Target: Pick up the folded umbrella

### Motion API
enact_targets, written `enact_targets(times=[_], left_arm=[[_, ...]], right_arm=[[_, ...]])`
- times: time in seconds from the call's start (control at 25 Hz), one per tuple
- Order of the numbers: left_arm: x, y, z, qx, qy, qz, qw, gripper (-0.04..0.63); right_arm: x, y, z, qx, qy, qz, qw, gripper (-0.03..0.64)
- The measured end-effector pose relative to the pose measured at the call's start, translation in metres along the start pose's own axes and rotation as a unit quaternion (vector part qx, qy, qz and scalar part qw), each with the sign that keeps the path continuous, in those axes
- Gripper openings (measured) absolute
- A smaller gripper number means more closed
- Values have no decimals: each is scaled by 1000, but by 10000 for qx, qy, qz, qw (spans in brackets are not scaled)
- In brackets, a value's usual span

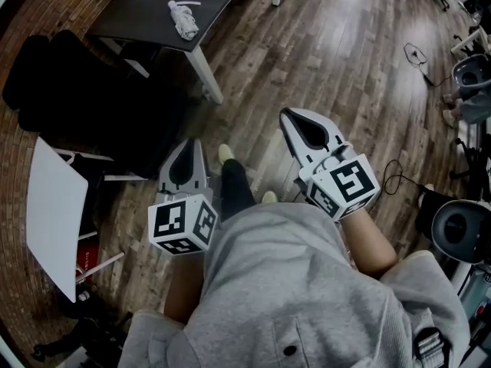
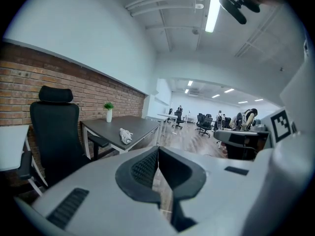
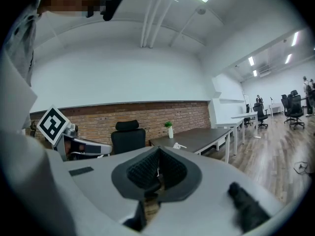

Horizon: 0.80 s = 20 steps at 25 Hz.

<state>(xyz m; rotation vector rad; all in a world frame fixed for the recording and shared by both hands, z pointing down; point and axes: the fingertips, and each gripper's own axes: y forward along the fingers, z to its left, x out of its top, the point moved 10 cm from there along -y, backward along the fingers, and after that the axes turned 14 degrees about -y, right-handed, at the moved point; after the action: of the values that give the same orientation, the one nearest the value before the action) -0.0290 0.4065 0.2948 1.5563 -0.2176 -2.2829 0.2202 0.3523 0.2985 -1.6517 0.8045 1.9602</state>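
Currently both grippers are held level in front of the person's grey sweatshirt (image 1: 291,297), above the wood floor (image 1: 345,52). Left gripper (image 1: 191,141): jaws closed together, tips meeting, nothing between them. Right gripper (image 1: 286,115): jaws likewise pressed together and empty.

Folded umbrella (image 1: 182,19): a pale bundle lying flat on the dark worktop (image 1: 153,14), close to the corner nearest the person and just inside the edge there. It is well apart from both grippers. A white pot with a small green plant (image 2: 109,112) stands at the worktop's far edge, by the brick wall (image 2: 29,85). A black office chair (image 2: 56,127) sits beside the worktop's left end.
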Motion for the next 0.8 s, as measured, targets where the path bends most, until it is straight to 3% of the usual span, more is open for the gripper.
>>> enact_targets(times=[0.8], left_arm=[[64,112,66,142,-133,176,9997,14]], right_arm=[[3,132,-51,111,145,281,9994,25]])
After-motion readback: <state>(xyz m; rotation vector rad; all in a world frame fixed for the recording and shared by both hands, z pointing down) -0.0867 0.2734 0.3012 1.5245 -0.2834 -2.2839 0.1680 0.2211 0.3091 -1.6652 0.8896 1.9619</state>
